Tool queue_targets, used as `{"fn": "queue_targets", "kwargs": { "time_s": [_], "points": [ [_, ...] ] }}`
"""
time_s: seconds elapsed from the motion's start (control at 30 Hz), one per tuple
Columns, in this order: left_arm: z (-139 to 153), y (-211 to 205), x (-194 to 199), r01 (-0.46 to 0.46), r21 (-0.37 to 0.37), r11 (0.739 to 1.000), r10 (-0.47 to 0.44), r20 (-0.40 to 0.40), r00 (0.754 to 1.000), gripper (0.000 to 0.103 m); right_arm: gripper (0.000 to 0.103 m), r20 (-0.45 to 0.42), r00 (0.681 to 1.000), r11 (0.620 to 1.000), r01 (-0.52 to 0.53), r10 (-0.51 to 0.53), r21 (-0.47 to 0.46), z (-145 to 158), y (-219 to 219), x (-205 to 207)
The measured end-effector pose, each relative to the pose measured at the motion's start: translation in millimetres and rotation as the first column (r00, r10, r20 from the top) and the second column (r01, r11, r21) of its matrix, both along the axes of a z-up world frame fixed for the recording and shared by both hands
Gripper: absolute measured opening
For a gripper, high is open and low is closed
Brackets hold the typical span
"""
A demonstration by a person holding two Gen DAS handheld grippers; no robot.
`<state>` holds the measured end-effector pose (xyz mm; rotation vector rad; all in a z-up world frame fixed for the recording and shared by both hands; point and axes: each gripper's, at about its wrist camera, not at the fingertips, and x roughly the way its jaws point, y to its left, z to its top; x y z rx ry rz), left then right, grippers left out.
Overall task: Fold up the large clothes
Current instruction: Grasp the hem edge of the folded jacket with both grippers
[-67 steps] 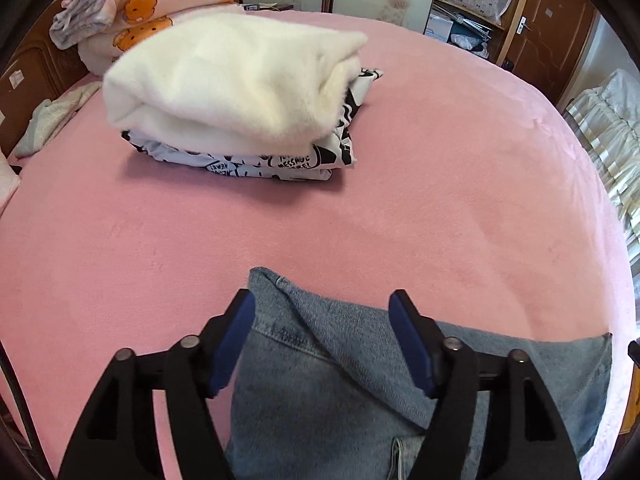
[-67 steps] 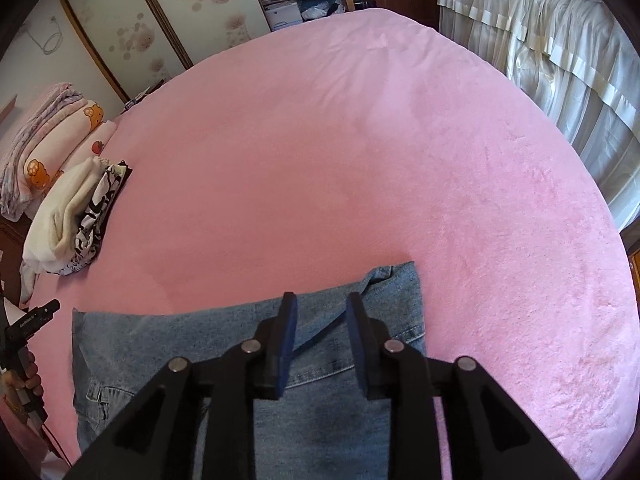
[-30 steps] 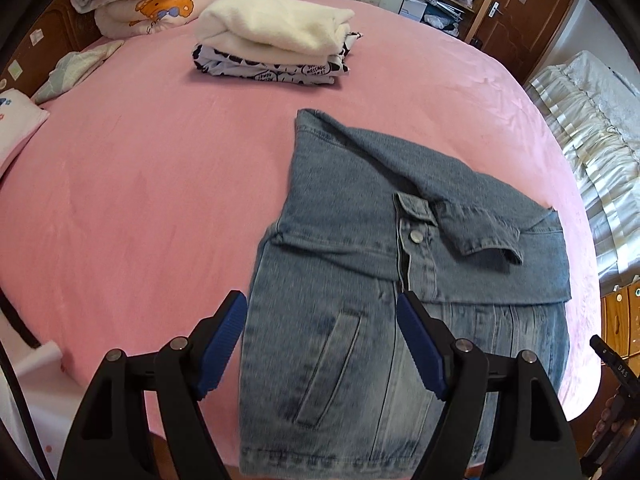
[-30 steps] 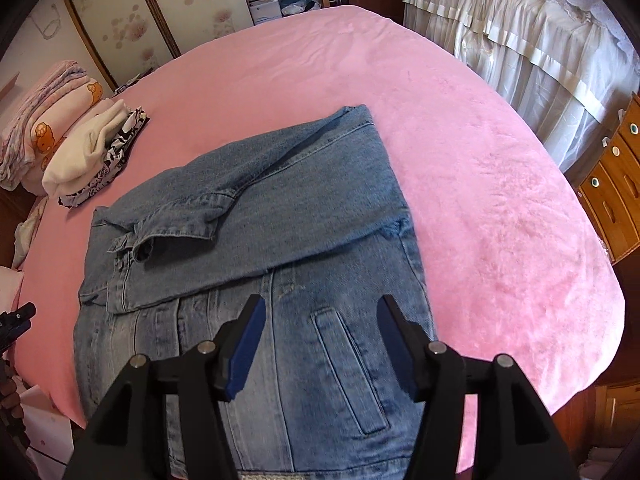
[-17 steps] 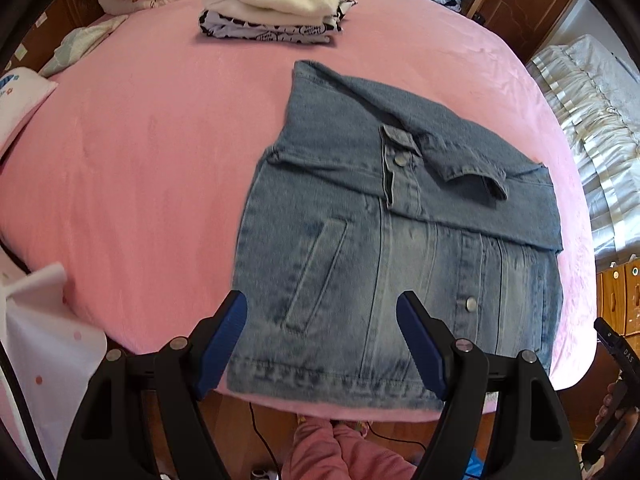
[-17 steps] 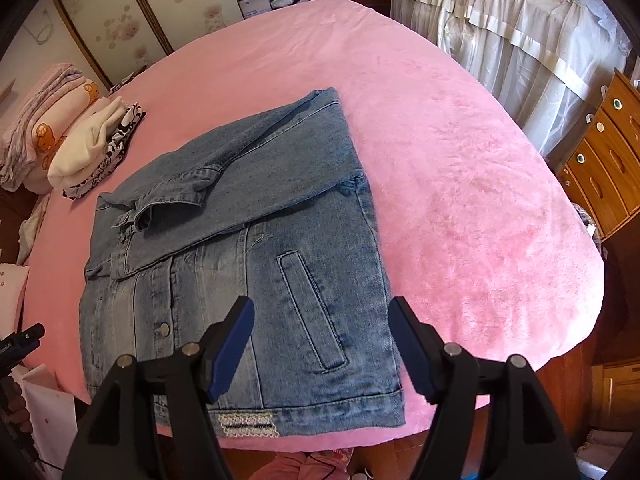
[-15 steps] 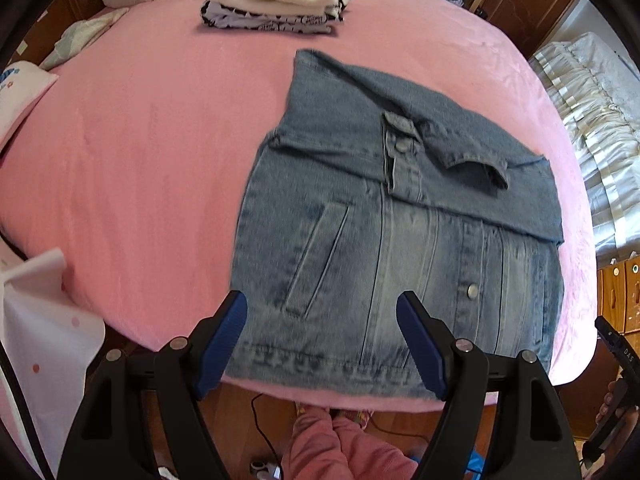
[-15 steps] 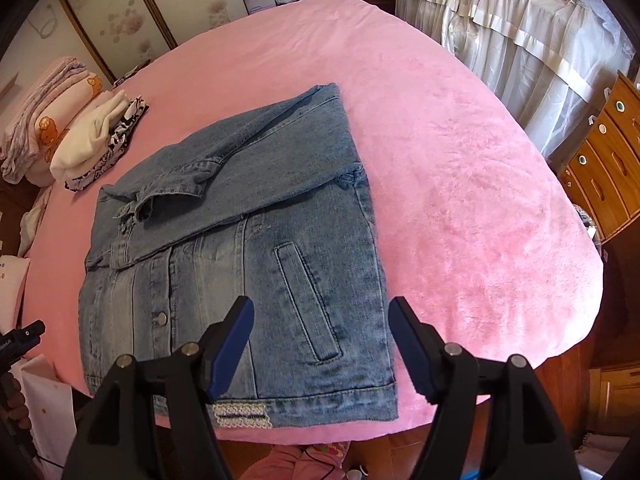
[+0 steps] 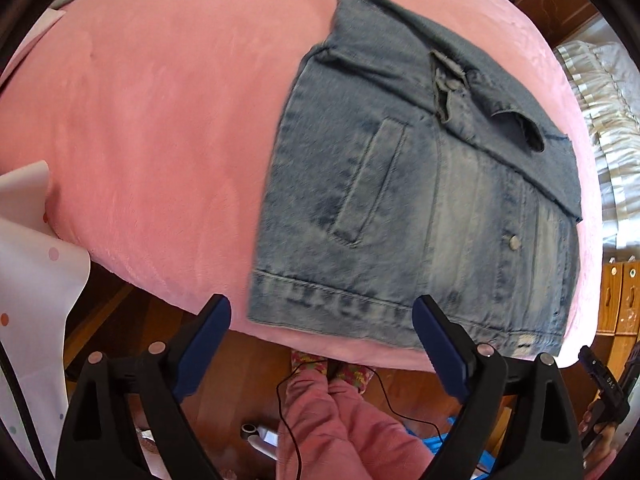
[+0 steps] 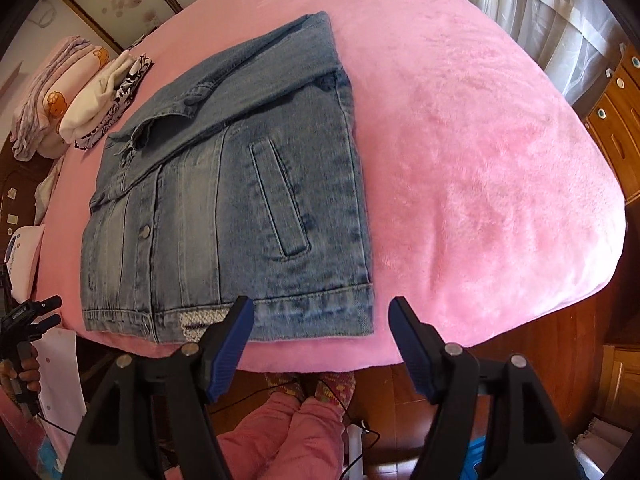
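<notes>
A blue denim jacket (image 9: 420,184) (image 10: 224,184) lies buttoned on the pink bed (image 9: 160,120) (image 10: 480,160), its upper part folded down over the chest. Its hem lies along the bed's near edge. My left gripper (image 9: 320,308) hovers over the hem's left corner, its jaws opening, with the pads touching nothing. My right gripper (image 10: 320,306) hovers open over the hem's right corner, also clear of the cloth. Both point steeply down, and the floor shows beneath them.
A stack of folded clothes (image 10: 104,92) and rolled blankets (image 10: 52,88) sit at the bed's far left. The person's legs in pink trousers (image 9: 340,420) (image 10: 288,432) stand at the bed edge. Wooden drawers (image 10: 616,120) stand at the right, and a white dotted sheet (image 9: 32,280) hangs at the left.
Both grippers drew back from the folded upper part to the bed's near edge and tipped downward. The hem now lies just ahead of the fingertips. The left jaws have spread wider.
</notes>
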<state>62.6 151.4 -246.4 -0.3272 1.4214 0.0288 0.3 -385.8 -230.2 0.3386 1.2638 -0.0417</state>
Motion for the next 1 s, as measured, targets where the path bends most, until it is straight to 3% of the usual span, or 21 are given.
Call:
{"fn": "queue_targets", "kwargs": {
  "time_s": [0.27,0.47,0.67,0.83,1.0],
  "points": [
    [-42,18,-1,0.082,-0.006,0.997,-0.082,-0.057,0.995,0.094,0.069,-0.042,0.999,0.998,0.035,-0.032,0.050,-36,-9,-11],
    [-72,27,2,0.102,-0.066,0.993,-0.107,-0.074,0.992,0.094,0.057,-0.058,0.997,0.994,0.055,-0.050,0.096,-58,-10,-14],
    [-90,22,6,0.121,-0.155,0.980,-0.132,-0.060,0.989,0.094,0.046,-0.067,0.997,0.993,0.046,-0.039,0.111,-71,-9,-6],
    [-99,19,12,0.125,-0.175,0.977,-0.136,-0.052,0.989,0.093,0.039,-0.088,0.995,0.991,0.048,-0.037,0.129,-80,-13,0],
    [-95,21,20,0.111,-0.203,0.973,-0.123,-0.044,0.991,0.083,0.034,-0.101,0.994,0.986,0.058,-0.043,0.158,-83,-17,3]
  ]
}}
